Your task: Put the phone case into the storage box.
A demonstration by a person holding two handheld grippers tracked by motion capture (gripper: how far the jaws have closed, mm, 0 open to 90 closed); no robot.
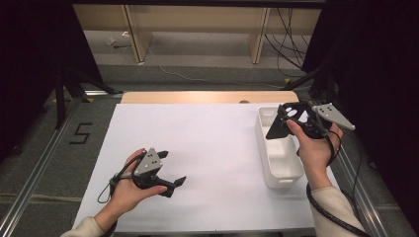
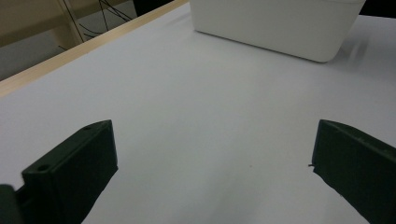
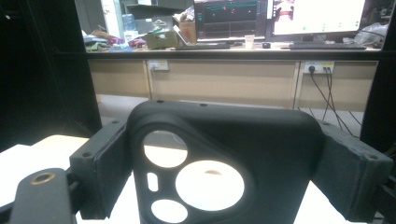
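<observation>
High view: right hand-held gripper (image 1: 289,120) clamped on a black phone case (image 1: 288,118), raised over the far end of the white bin (image 1: 279,168). Left hand-held gripper (image 1: 172,169) low over the white worktop (image 1: 212,148), jaws wide, empty.

A lab: lit monitors (image 3: 322,16) on a cluttered bench, floor rails (image 1: 29,177), trailing cables (image 1: 291,44).

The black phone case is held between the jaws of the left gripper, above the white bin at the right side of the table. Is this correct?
Not quite. The right gripper holds the black phone case, not the left one. The right gripper view shows its jaws pressing the case on both sides, and the high view shows it above the white bin. The left gripper has open jaws with nothing between them.
</observation>
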